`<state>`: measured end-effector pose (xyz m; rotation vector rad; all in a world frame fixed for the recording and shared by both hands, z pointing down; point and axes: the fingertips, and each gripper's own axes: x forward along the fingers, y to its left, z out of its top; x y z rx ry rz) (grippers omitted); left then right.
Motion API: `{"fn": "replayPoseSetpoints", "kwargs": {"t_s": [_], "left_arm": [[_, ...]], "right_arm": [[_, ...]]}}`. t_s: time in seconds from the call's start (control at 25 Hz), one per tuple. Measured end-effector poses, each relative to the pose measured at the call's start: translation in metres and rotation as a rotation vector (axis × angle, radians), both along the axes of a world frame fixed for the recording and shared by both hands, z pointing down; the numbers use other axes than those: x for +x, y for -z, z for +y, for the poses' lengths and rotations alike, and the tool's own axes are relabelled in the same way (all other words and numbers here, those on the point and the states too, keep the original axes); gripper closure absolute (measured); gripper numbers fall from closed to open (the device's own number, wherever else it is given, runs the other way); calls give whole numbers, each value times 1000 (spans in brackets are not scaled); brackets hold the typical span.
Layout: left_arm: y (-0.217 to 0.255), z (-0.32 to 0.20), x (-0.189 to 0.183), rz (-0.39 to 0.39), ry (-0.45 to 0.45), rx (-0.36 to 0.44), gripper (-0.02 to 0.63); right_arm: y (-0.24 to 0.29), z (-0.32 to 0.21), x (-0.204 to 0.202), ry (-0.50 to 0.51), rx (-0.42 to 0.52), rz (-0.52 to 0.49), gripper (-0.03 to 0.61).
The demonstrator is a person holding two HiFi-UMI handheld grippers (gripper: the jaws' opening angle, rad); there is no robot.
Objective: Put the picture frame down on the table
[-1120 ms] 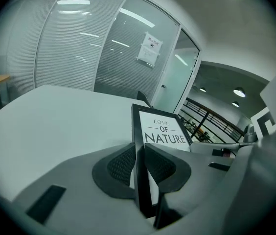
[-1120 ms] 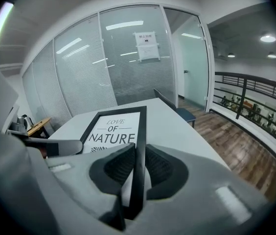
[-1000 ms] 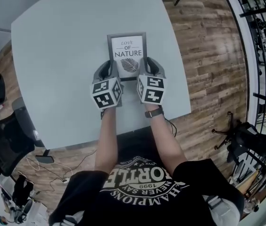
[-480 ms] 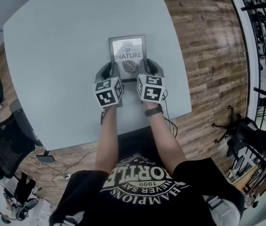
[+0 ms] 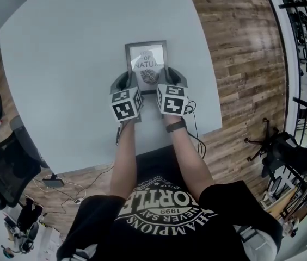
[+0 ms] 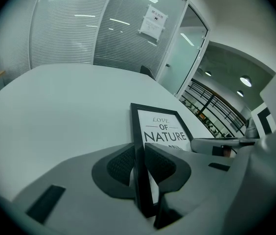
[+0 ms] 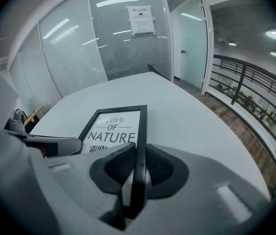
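Obs: picture frame (image 5: 147,58) rect., thin black rim, white print w/ dark lettering + leaf motif. It is low over the middle of the counter (image 5: 61,64), which is pale grey, smooth, matte, w/ rounded corners; can't tell if the frame's far edge touches it. Textured dark pads of left hand-held gripper (image 6: 139,163) pinch the frame's L rim near its near corner. Pads of right hand-held gripper (image 7: 138,166) are clamped on the R rim. Both side by side, marker cubes up. Bare forearms stretched fwd, approx parallel; watch (image 5: 176,127) on R wrist
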<state>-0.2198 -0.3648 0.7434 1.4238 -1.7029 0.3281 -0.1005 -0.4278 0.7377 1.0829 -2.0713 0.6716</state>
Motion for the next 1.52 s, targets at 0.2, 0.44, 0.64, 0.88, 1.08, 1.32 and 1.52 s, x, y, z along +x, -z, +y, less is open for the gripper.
{"fn": "replayPoseSetpoints", "kwargs": {"t_s": [0.2,0.44,0.64,0.88,1.08,1.32,1.52], "left_arm": [[-5,3,2,-1,-8,-18,548],[-6,6,1,15,-29,-14,548],[6,7,5,13,-45,16,546],[46,21,-1,-14,-55,98,547],[92,30,-5,-52,-63,189,548],[170,55,0,-114,-90,327,548],[231,81,10,-158,-118,453,559]], "right_arm": [[-5,4,1,-7,-6,15,515],[-6,7,-1,-16,-1,4,514],[4,7,6,-30,12,-18,512],[50,21,-1,-33,102,-80,514],[97,35,-5,-14,189,-129,515],[172,67,2,-10,309,-200,520],[234,94,8,-18,421,-269,565]]}}
